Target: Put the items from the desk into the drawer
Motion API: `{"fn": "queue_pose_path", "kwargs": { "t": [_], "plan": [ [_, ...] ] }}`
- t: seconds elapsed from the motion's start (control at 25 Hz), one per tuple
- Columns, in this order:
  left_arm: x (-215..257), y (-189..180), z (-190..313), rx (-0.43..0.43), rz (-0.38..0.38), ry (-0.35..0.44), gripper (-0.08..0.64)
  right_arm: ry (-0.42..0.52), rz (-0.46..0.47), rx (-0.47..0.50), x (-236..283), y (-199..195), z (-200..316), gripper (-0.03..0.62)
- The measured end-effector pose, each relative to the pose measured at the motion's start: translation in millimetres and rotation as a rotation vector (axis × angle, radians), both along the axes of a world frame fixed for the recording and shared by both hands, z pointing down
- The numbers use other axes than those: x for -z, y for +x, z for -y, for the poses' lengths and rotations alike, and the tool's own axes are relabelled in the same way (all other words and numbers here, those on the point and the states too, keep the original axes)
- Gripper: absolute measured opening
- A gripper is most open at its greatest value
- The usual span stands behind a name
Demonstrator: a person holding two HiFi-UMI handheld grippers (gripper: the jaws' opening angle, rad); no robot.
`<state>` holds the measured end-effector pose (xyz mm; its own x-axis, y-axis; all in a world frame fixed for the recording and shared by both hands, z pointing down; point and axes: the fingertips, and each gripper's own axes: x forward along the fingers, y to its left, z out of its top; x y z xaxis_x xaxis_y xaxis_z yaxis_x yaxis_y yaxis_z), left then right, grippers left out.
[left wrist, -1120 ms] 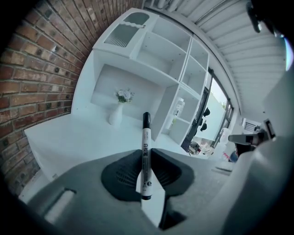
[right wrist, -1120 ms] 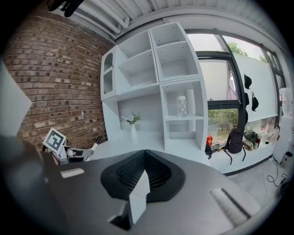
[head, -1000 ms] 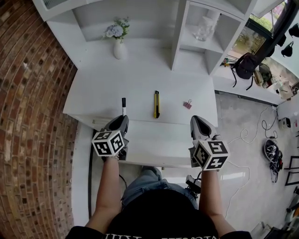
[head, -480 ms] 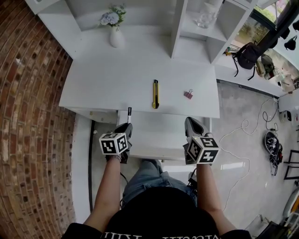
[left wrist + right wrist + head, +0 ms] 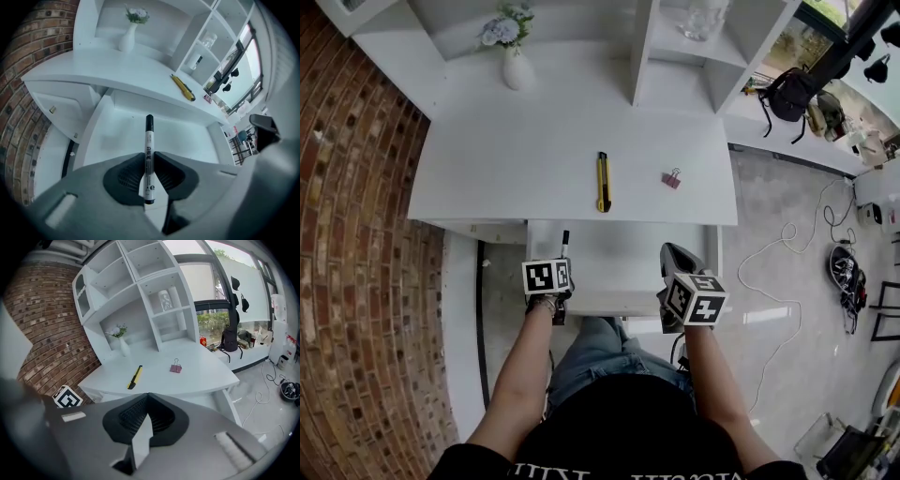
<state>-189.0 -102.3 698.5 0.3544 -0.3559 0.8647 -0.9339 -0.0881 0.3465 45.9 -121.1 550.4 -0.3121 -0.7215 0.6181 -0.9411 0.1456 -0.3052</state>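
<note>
Clenched on the marker (image 5: 148, 140), the left tool (image 5: 149, 160) has sunk from the worktop (image 5: 506, 178) over the open drawer (image 5: 117, 136), so letting go looks next; the right tool (image 5: 146, 397) hangs closed, empty.

Left hand-held gripper (image 5: 149, 158) clamped, right hand-held gripper (image 5: 147, 398) closed, empty

A red-brick wall (image 5: 356, 234) runs along the left side of the white flat-topped desk (image 5: 506, 178). At the desk's back edge rise white open-shelf cubbies (image 5: 689, 89). To the right lies a pale grey glossy floor (image 5: 787, 216). Beyond it, a tall dark-framed window (image 5: 213, 289) lets in bright daylight, with green foliage outside and a low white ledge (image 5: 778, 141) beneath it.
</note>
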Motion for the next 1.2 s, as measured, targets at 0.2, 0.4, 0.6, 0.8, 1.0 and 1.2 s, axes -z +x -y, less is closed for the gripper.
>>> {"fn": "queue_pose_path", "kwargs": {
  "t": [0.2,0.4,0.6,0.8,1.0,1.2],
  "plan": [
    [-27,1,10,0.004,0.031,-0.082,0.064,-0.027,-0.012,-0.018,-4,8,-10,0.011],
    [-50,-1,14,0.000,0.075,-0.136,0.064,-0.070,-0.045,-0.028,-15,14,-22,0.011],
    [-69,-5,16,-0.012,0.104,-0.160,0.064,-0.102,-0.053,-0.035,-24,13,-32,0.011],
    [-76,-4,13,-0.021,0.105,-0.177,0.066,-0.124,-0.066,-0.034,-29,12,-39,0.011],
    [-71,6,11,-0.030,0.030,-0.183,0.163,-0.120,-0.065,-0.033,-27,6,-38,0.011],
    [-57,8,18,-0.045,0.056,-0.139,0.365,-0.102,-0.067,-0.024,-23,-1,-36,0.011]
  ]
}}
